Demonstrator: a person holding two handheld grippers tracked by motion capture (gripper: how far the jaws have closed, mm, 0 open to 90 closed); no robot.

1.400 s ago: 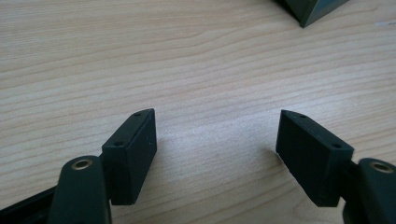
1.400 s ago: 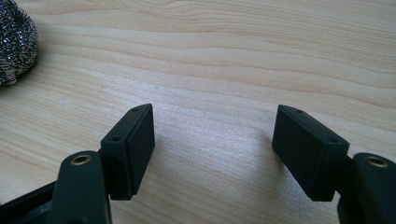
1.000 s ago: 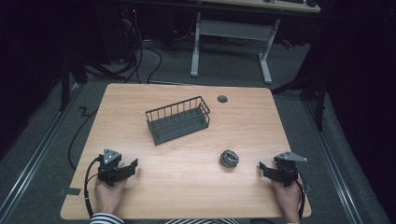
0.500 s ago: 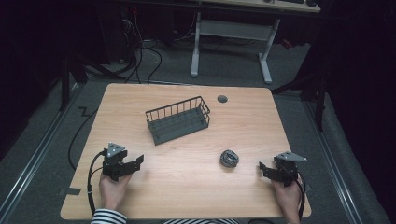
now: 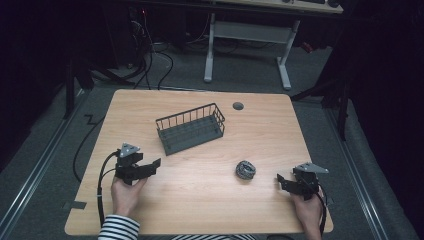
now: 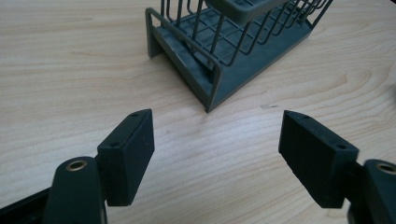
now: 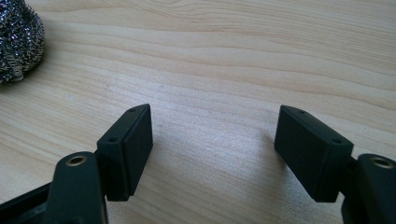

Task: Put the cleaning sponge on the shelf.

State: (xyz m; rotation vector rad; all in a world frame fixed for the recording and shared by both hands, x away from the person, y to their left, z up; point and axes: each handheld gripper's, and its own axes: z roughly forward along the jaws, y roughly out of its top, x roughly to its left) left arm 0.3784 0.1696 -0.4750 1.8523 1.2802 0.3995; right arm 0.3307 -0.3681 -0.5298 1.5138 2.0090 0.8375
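From the high view the left gripper (image 5: 155, 164), jaws apart after just widening with nothing between them, faces the basket (image 5: 190, 128) mid-table, while its own view shows a light, stiff wire frame best pinched at the end rim, and the right gripper (image 7: 212, 149) sits open beside the scourer (image 7: 18, 39).

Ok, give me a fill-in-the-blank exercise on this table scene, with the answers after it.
1. The scourer lies on the table nearest the ____ claw.
2. The left claw points at the wire ____.
3. Both claws stand ____, with nothing between their jaws.
4. The basket holds ____.

Missing words: right; basket; open; nothing
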